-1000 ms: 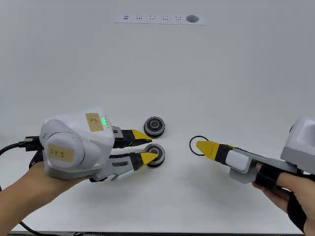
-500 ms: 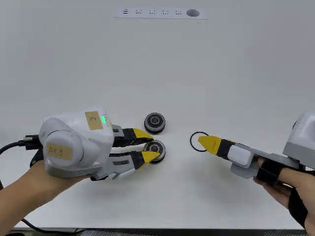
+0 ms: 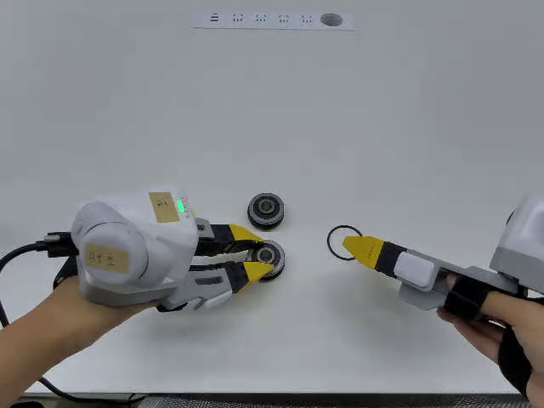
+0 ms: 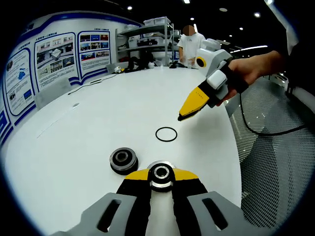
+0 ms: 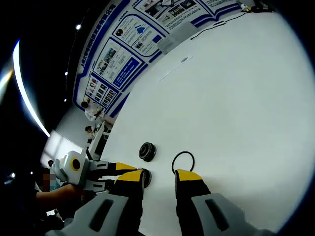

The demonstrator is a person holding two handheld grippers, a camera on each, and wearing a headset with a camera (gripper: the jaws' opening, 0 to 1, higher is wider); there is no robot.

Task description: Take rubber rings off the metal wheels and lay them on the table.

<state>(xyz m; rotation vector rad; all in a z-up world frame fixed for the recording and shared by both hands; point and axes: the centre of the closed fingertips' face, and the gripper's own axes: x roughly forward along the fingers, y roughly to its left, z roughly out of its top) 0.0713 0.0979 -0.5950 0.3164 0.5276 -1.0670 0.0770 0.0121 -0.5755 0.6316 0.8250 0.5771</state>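
A: Two wheels and one loose ring, so why is the left gripper (image 3: pixel 252 252) clamped on the near wheel (image 3: pixel 269 257)?
B: To pin it steady, I'd judge. Its jaws are closed against the wheel's sides.
A: And the right gripper (image 3: pixel 359 247)?
B: Jaws apart, holding nothing. Its tips are just beside the rubber ring (image 3: pixel 344 242), which lies flat on the table (image 3: pixel 408 136), kept apart from the far wheel (image 3: pixel 266 209), whose rim looks black

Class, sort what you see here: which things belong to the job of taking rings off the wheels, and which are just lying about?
Job: near wheel, far wheel, loose ring, left tool, right tool, table.
Lying about: socket strip, wall posters, shelves.
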